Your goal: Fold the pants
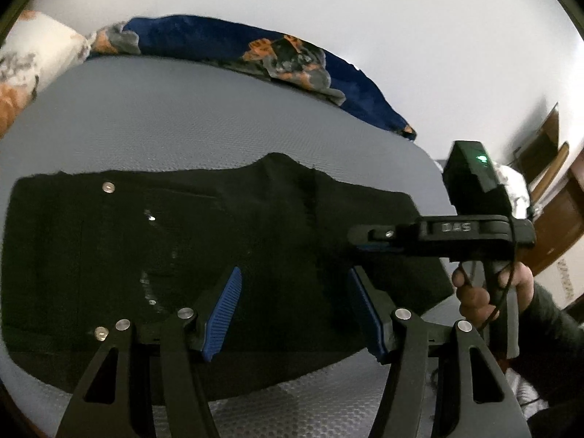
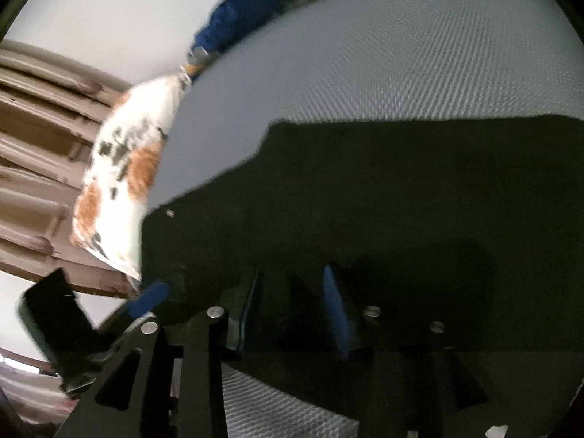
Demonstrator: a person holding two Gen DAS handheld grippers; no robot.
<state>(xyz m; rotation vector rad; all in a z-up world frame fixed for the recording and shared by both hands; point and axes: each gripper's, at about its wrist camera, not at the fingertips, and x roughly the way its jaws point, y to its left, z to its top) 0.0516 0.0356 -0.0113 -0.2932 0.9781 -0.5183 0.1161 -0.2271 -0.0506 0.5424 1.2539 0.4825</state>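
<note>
Black pants (image 1: 182, 255) lie folded flat on a grey mattress (image 1: 164, 120), with metal rivets showing near the waist at the left. My left gripper (image 1: 292, 284) is open just above the pants' near edge, its blue pads spread wide. The right gripper (image 1: 359, 241) comes in from the right, low over the pants' right end. In the right wrist view the pants (image 2: 401, 200) fill the middle and my right gripper (image 2: 292, 281) hovers over them with its blue pads apart and nothing between them. The left gripper (image 2: 149, 297) shows at the lower left.
A blue patterned blanket (image 1: 255, 51) lies along the mattress's far edge. A white and orange pillow (image 2: 120, 182) sits at the mattress's end, beside a brown wooden headboard (image 2: 40, 146). Wooden furniture (image 1: 554, 197) stands at the right. White wall rises behind.
</note>
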